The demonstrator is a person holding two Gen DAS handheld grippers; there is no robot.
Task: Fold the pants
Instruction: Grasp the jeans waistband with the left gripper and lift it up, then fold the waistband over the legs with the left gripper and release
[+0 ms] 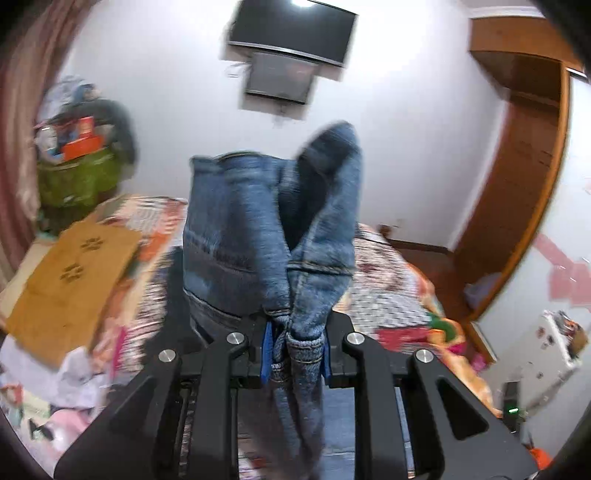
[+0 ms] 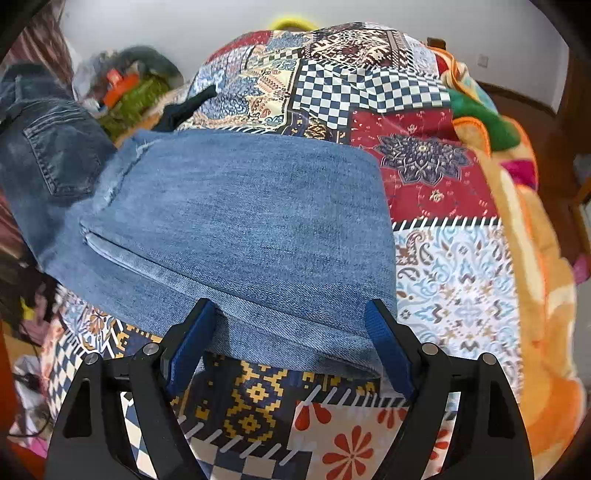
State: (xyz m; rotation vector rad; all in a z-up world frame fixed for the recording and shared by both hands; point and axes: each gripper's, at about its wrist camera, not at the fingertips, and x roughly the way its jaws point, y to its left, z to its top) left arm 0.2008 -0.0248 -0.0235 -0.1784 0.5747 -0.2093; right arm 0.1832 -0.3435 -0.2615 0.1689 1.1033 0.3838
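The pants are blue denim jeans. In the left wrist view my left gripper (image 1: pixel 293 347) is shut on a bunched part of the jeans (image 1: pixel 273 229) and holds it up above the bed, with cloth standing up ahead and hanging down below. In the right wrist view the jeans' legs (image 2: pixel 255 225) lie flat across the patchwork bedspread (image 2: pixel 454 258). My right gripper (image 2: pixel 291 345) is open, its blue-padded fingers (image 2: pixel 388 354) on either side of the near edge of the denim. The darker seat with a back pocket (image 2: pixel 55 162) rises at the left.
A brown paper bag (image 1: pixel 70 280) and loose clothes (image 1: pixel 74 384) lie at the bed's left. A cluttered green basket (image 1: pixel 77 173) stands by the curtain. A wall TV (image 1: pixel 291 33) and a wooden door frame (image 1: pixel 517 184) are ahead. An orange blanket (image 2: pixel 543 295) edges the bed's right.
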